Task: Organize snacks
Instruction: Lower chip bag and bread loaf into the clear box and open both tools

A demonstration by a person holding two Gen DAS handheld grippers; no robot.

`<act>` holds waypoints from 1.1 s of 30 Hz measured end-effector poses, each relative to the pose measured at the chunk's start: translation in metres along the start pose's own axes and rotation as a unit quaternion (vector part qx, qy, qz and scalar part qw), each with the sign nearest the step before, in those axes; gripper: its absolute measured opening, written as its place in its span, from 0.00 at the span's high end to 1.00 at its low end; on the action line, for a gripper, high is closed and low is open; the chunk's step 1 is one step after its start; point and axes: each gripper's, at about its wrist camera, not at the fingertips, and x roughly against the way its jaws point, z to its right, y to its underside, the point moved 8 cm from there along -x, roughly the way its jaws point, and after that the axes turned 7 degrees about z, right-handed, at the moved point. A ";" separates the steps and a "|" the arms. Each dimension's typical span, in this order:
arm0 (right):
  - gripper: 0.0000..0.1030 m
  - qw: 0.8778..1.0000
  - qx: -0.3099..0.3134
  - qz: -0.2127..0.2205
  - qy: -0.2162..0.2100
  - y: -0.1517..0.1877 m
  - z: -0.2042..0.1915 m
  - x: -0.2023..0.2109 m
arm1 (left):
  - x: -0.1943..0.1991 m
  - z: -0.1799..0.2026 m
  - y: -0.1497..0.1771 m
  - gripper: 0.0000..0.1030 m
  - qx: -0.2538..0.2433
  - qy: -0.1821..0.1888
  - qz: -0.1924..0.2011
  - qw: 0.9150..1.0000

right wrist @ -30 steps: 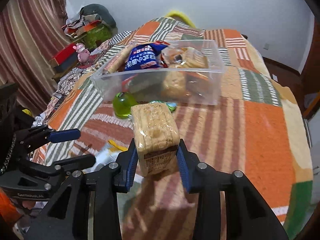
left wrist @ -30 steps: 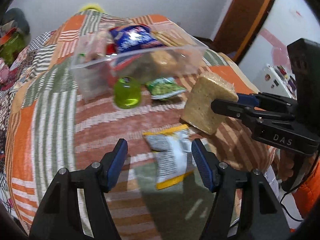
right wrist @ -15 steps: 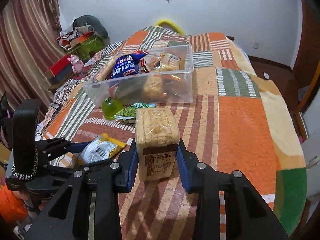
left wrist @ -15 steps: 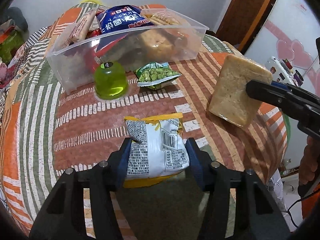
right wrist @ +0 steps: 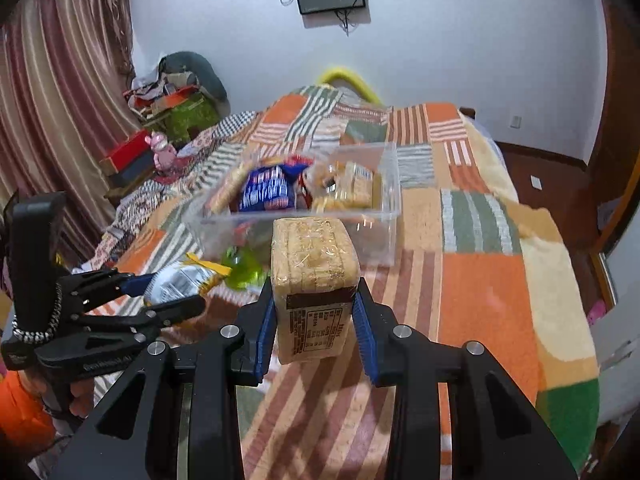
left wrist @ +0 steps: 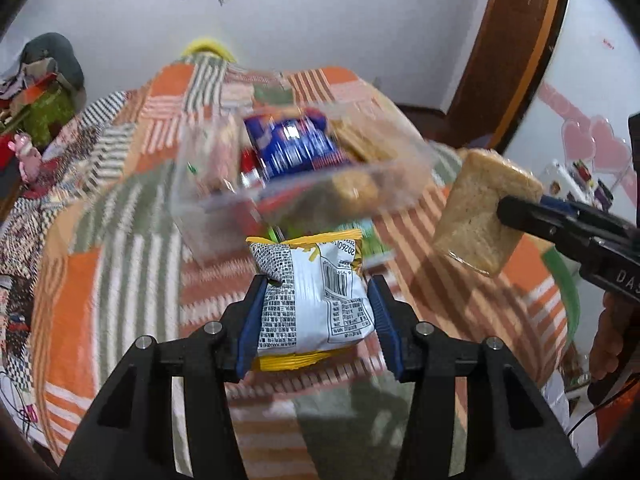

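My left gripper (left wrist: 316, 320) is shut on a white and yellow snack bag (left wrist: 312, 292) and holds it above the bed, short of the clear plastic bin (left wrist: 304, 184). The bin holds a blue snack pack (left wrist: 292, 148) and several biscuit packs. My right gripper (right wrist: 314, 320) is shut on a tan wrapped biscuit block (right wrist: 314, 264), held in the air to the right of the bin's front. The block also shows in the left wrist view (left wrist: 484, 212). The left gripper with its bag shows in the right wrist view (right wrist: 176, 284).
A green jelly cup (right wrist: 244, 268) lies on the patchwork blanket (right wrist: 488, 288) in front of the bin. A green pea packet (left wrist: 372, 240) peeks out behind the held bag. Clutter and a pink toy (right wrist: 162, 152) sit at the far left. A wooden door frame (left wrist: 508, 52) stands right.
My left gripper closed on the white and yellow bag and lifted it off the blanket toward the bin. My right gripper keeps the biscuit block raised and has drawn back a little.
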 end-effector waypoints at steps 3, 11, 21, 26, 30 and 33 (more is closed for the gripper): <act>0.68 1.000 -0.002 0.015 0.002 -0.016 0.002 -0.001 | 0.003 -0.007 -0.020 0.51 0.002 -0.008 0.018 1.000; 0.68 0.999 -0.001 0.045 0.009 -0.054 0.005 -0.015 | -0.010 -0.024 -0.066 0.51 0.008 -0.024 0.044 0.999; 0.68 1.000 0.012 0.017 0.011 -0.067 0.004 -0.067 | -0.055 -0.036 -0.090 0.51 0.012 -0.024 0.034 0.999; 0.68 1.000 0.006 0.002 0.005 -0.068 0.006 -0.090 | -0.081 -0.035 -0.094 0.51 0.005 -0.025 0.022 0.999; 0.68 1.000 -0.003 -0.003 -0.003 -0.075 0.007 -0.101 | -0.096 -0.035 -0.098 0.51 0.006 -0.025 0.021 0.999; 0.68 1.000 -0.009 -0.007 -0.004 -0.077 0.009 -0.110 | -0.102 -0.038 -0.100 0.51 0.019 -0.023 0.024 0.999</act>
